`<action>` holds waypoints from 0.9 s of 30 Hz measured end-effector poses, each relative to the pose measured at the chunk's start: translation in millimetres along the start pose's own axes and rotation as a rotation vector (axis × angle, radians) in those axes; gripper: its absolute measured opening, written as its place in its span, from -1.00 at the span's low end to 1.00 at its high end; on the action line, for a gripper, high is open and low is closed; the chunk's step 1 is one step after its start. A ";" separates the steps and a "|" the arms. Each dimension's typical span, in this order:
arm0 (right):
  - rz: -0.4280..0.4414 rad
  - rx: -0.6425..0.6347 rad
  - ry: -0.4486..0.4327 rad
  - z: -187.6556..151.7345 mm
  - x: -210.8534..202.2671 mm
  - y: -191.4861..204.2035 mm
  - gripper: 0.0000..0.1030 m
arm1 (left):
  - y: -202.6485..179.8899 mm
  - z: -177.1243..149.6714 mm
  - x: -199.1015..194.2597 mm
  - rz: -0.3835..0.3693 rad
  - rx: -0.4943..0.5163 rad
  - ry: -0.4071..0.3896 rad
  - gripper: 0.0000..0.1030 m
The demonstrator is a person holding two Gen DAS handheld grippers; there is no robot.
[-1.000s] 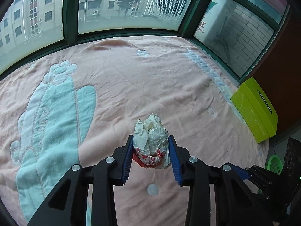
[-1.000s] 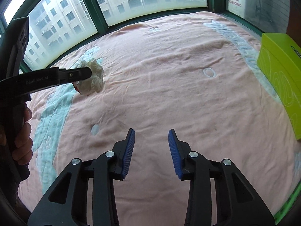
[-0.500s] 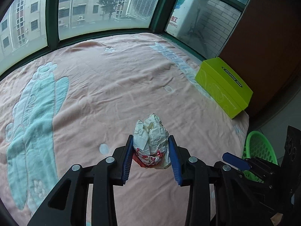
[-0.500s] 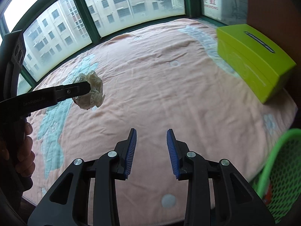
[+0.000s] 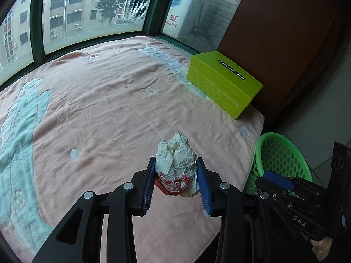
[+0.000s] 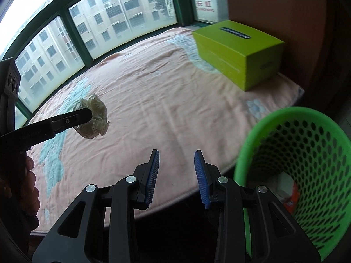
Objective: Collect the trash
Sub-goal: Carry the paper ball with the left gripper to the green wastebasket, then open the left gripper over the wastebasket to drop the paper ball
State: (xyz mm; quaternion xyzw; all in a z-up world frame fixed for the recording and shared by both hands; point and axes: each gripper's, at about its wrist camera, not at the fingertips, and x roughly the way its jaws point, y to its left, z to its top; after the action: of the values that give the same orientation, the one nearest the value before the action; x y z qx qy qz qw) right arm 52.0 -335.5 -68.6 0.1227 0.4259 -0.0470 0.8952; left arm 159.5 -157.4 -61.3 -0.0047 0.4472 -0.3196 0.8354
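Note:
A crumpled wad of white paper with red print (image 5: 175, 164) is pinched between the blue pads of my left gripper (image 5: 175, 182), which is shut on it above the pink blanket (image 5: 98, 109). The right wrist view shows the same wad (image 6: 96, 118) held off the blanket at the left. My right gripper (image 6: 176, 175) hangs over the blanket's near edge, its jaws a little apart with nothing between them. A green mesh basket (image 6: 263, 127) stands just right of it, with some trash (image 6: 289, 192) at its bottom. In the left wrist view the basket (image 5: 283, 153) sits past the blanket's right corner.
A lime-green box (image 5: 221, 83) lies on the blanket's far right corner against a brown wall. Dark-framed windows run along the far side. A person's hand (image 6: 28, 188) grips the left tool's handle. Beyond the blanket's edge the floor drops away near the basket.
Both grippers have swung right across the blanket toward its corner. The green basket has come into view and grown larger. The wad has stayed clamped in the left gripper.

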 end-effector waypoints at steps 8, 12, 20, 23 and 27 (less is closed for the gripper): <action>-0.052 0.074 -0.022 -20.9 -26.3 -38.1 -0.35 | -48.7 -9.9 8.7 -0.055 0.060 0.021 -0.31; -0.084 0.113 -0.035 -29.4 -40.1 -58.4 -0.35 | -77.3 -11.7 14.4 -0.093 0.097 0.030 -0.31; -0.147 0.185 -0.057 -43.3 -65.6 -97.6 -0.35 | -127.2 -12.3 27.8 -0.153 0.162 0.053 -0.31; -0.172 0.209 -0.057 -48.7 -71.0 -108.8 -0.35 | -142.1 -11.5 32.4 -0.178 0.177 0.062 -0.31; -0.190 0.239 -0.059 -55.0 -77.1 -123.1 -0.34 | -162.4 -11.5 39.5 -0.196 0.204 0.073 -0.31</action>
State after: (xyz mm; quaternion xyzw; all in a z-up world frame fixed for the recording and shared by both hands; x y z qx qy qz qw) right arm -61.3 -441.6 -64.4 0.1861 0.4003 -0.1855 0.8779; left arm 80.4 -304.6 -49.9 0.0480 0.4400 -0.4435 0.7793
